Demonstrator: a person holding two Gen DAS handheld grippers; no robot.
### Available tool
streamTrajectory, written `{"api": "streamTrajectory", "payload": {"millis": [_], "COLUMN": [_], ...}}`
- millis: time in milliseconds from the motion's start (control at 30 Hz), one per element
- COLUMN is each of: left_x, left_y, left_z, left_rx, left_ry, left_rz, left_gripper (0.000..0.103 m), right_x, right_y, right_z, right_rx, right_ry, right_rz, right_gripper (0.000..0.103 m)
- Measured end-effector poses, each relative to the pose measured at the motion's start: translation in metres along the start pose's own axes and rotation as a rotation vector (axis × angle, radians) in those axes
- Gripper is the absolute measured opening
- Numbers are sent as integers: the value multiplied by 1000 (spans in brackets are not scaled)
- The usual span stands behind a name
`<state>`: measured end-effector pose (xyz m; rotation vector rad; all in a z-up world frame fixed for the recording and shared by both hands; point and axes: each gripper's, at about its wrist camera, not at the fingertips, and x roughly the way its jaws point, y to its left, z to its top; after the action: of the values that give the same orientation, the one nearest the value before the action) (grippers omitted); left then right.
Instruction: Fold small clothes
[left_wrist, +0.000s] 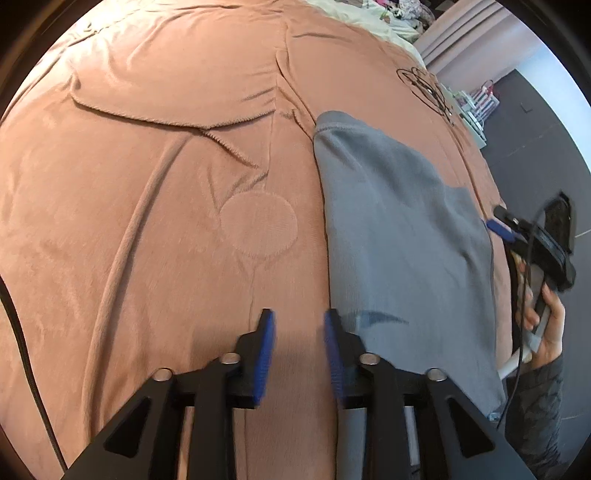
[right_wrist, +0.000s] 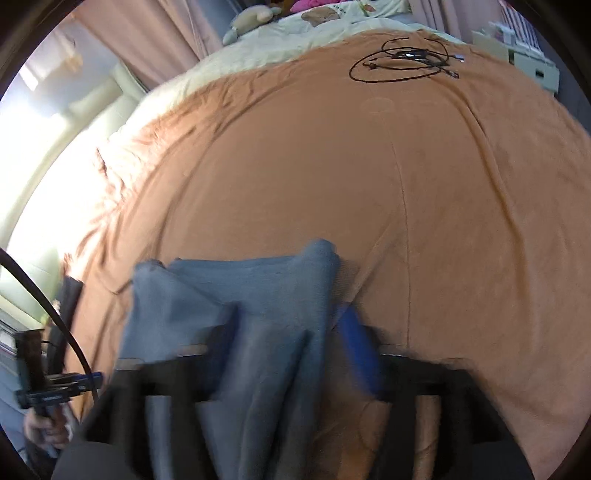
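My left gripper (left_wrist: 299, 350) has its jaws spread partway with nothing between them, only bare blanket (left_wrist: 166, 206) beneath. The grey garment (left_wrist: 399, 236) lies flat on the bed just to the right of the jaws; its near edge runs under the right-hand finger, though I cannot tell whether the finger touches it. The cloth stretches away from the jaws toward the far right.

My right gripper (right_wrist: 291, 332) is blurred. Its jaws stand wide, and the garment (right_wrist: 236, 295) is draped between and over them, folds hanging down across the left finger; the blue pad (right_wrist: 360, 347) on the right sits clear of the cloth, so the pads are not pinching it.

From the left wrist view, the right gripper (left_wrist: 506, 225) shows at the garment's far right edge, with the hand (left_wrist: 546, 325) gripping its handle. A black cable (left_wrist: 22, 332) curves along the left edge.

Well beyond the jaws, a coil of black cords (right_wrist: 406, 61) rests on the blanket. Nothing lies between either gripper and the garment.

The blanket is orange-brown, creased, with a stitched round patch (left_wrist: 258, 225) ahead of the left jaws. Past it lie a pale sheet (right_wrist: 258, 51), a soft toy (right_wrist: 251, 18), pink curtains (right_wrist: 147, 33) and a bright window on the left.
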<state>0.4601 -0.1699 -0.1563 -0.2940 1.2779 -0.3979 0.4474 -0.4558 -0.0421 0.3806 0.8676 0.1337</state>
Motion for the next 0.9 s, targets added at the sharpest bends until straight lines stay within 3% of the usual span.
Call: {"api": "streamTrajectory", "payload": {"millis": [67, 333, 500, 667, 900], "left_x": [2, 25, 42, 55, 77], "left_y": [-3, -11, -14, -14, -22], "left_z": [4, 32, 54, 75, 101], "left_rx": [1, -26, -38, -68, -76], "left_ry": [-13, -23, -30, -36, -33], "left_rz": [-3, -61, -89, -146, -208], "left_gripper": [47, 47, 47, 47, 47], "right_x": [-2, 11, 33, 50, 68], "right_y": [-5, -34, -40, -52, -75], "right_z": [-5, -4, 3, 22, 32], "right_rx": [22, 29, -10, 12, 74], "right_ry": [17, 121, 195, 203, 192], "right_rz": [45, 172, 188, 228, 273], "right_gripper": [73, 73, 73, 72, 47]}}
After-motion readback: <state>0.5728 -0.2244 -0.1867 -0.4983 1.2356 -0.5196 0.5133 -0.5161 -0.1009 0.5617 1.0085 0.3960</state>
